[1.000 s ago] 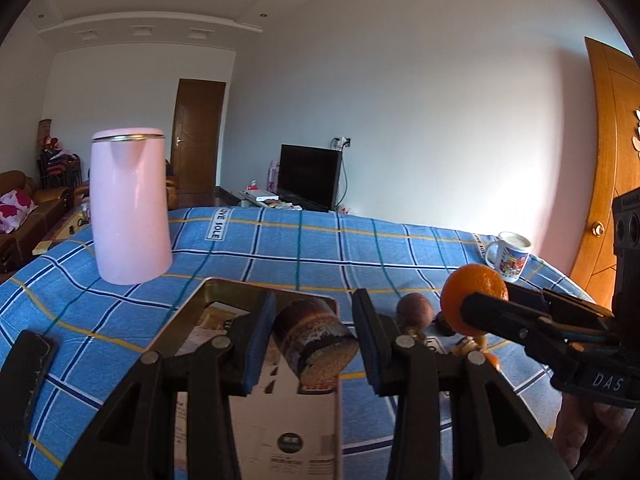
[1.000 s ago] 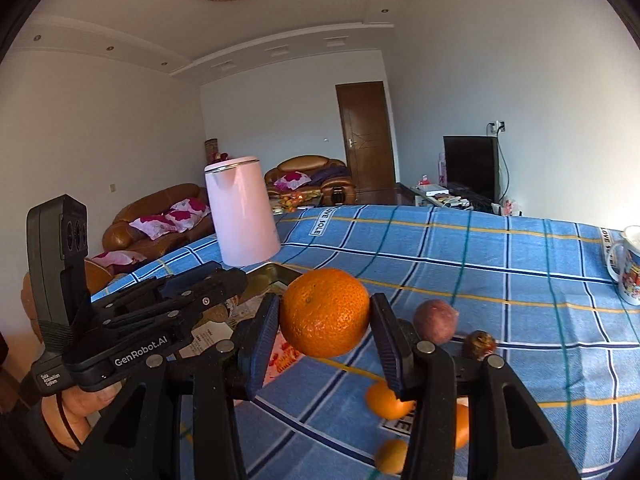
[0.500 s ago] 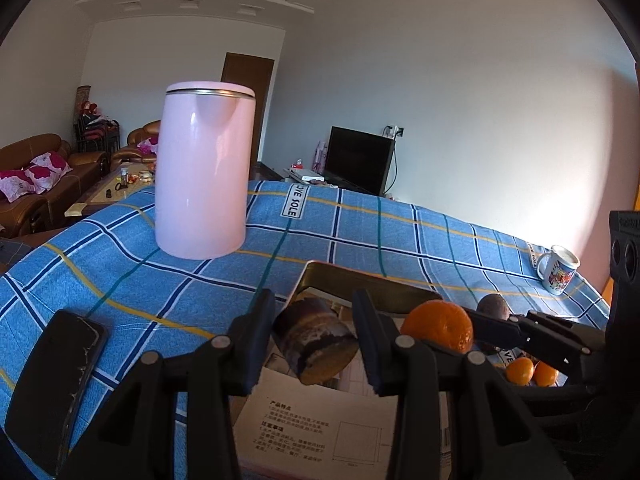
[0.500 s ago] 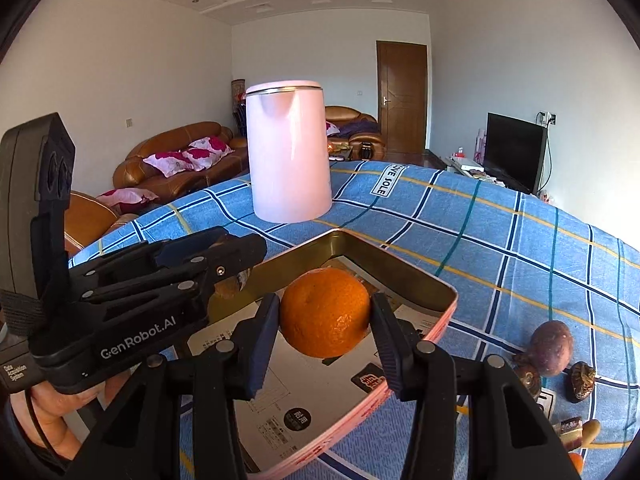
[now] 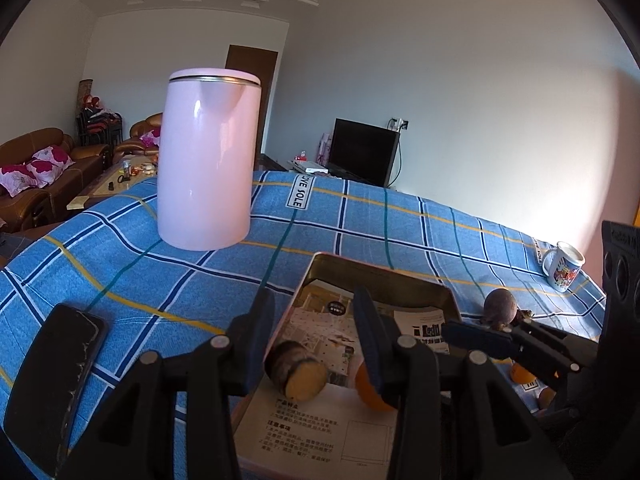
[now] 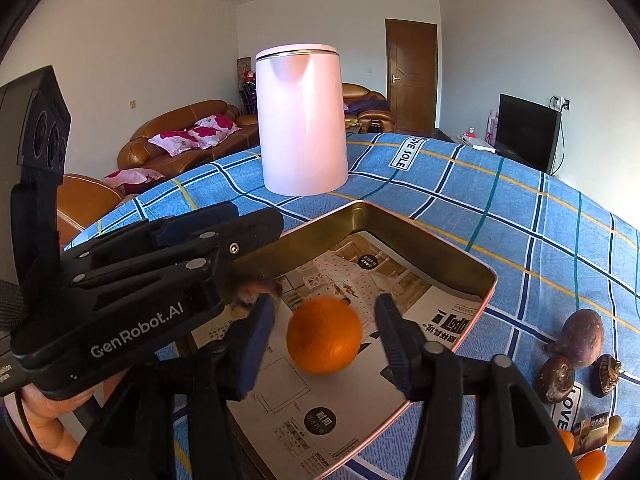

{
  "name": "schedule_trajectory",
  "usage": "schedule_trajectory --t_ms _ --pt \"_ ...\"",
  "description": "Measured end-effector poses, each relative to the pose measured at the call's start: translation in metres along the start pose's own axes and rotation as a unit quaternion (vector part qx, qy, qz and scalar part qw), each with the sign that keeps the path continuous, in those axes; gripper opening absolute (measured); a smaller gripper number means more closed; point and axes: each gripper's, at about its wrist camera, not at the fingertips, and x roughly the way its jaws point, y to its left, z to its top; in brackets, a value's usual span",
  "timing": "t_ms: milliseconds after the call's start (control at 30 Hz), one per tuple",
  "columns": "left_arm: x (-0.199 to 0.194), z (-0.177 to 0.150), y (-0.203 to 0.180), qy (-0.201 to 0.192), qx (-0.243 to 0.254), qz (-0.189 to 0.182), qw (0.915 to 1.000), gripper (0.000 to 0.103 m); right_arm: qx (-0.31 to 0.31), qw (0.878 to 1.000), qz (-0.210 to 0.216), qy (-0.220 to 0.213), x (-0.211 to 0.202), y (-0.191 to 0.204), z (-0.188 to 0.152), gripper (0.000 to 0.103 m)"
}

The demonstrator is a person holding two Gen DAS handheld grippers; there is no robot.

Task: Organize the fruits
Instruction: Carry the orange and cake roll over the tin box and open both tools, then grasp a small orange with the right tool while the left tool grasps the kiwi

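Note:
A metal tray (image 5: pixel 404 278) (image 6: pixel 436 246) lined with printed paper lies on the blue checked cloth. My left gripper (image 5: pixel 314 334) is open over the tray, and a brown cut fruit (image 5: pixel 296 370) lies loose on the paper between its fingers. My right gripper (image 6: pixel 326 338) is open over the tray, with an orange (image 6: pixel 325 334) loose between its fingers; the orange also shows in the left wrist view (image 5: pixel 370 394). The left gripper's body (image 6: pixel 132 304) hides most of the brown fruit in the right wrist view.
A tall pink kettle (image 5: pixel 206 158) (image 6: pixel 301 120) stands beyond the tray. A black phone (image 5: pixel 50 380) lies at the left. Dark round fruits (image 6: pixel 580 338) and small oranges (image 6: pixel 590 464) lie right of the tray. A mug (image 5: pixel 562 266) stands far right.
Both grippers have opened over the tray. The brown fruit and the orange have left their fingers and now sit on the tray's paper.

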Motion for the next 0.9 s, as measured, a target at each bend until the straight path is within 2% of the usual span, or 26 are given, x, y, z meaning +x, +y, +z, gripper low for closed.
schedule_trajectory --t_ms 33,100,200,300,400,500,567,700,767,800,900 --pt "-0.001 0.0 -0.001 0.0 0.0 -0.002 1.0 0.045 0.003 1.0 -0.003 -0.004 -0.004 -0.001 0.0 0.075" --pt "-0.003 -0.001 -0.004 -0.002 0.001 -0.005 1.0 0.045 0.004 1.0 -0.001 -0.01 -0.014 -0.003 -0.002 0.075" --pt "-0.011 -0.002 -0.012 -0.012 0.003 -0.008 0.9999 0.059 -0.003 1.0 -0.015 -0.021 -0.035 -0.01 -0.008 0.075" --pt "-0.02 -0.004 -0.029 -0.021 0.012 -0.025 0.9994 0.061 0.006 0.999 -0.036 -0.035 -0.066 -0.029 -0.023 0.075" --pt "-0.024 -0.009 -0.055 -0.016 0.029 -0.055 0.9979 0.061 0.036 0.996 -0.076 -0.041 -0.097 -0.063 -0.043 0.075" --pt "-0.023 -0.016 -0.084 -0.004 0.047 -0.087 0.9951 0.067 0.068 0.988 -0.139 -0.028 -0.118 -0.101 -0.064 0.074" --pt "-0.022 -0.022 -0.105 0.007 0.064 -0.105 0.9924 0.067 0.104 0.982 -0.16 -0.017 -0.128 -0.126 -0.075 0.074" --pt "-0.016 -0.035 -0.136 0.034 0.091 -0.131 0.9867 0.067 0.139 0.977 -0.159 0.013 -0.128 -0.15 -0.094 0.074" --pt "-0.013 -0.04 -0.147 0.042 0.102 -0.135 0.9847 0.067 0.147 0.977 -0.148 0.032 -0.121 -0.154 -0.1 0.068" --pt "-0.011 -0.042 -0.151 0.046 0.106 -0.136 0.9839 0.067 0.149 0.977 -0.146 0.039 -0.118 -0.156 -0.102 0.06" --pt "-0.01 -0.047 -0.159 0.056 0.114 -0.142 0.9817 0.067 0.151 0.978 -0.13 0.055 -0.107 -0.158 -0.105 0.058"
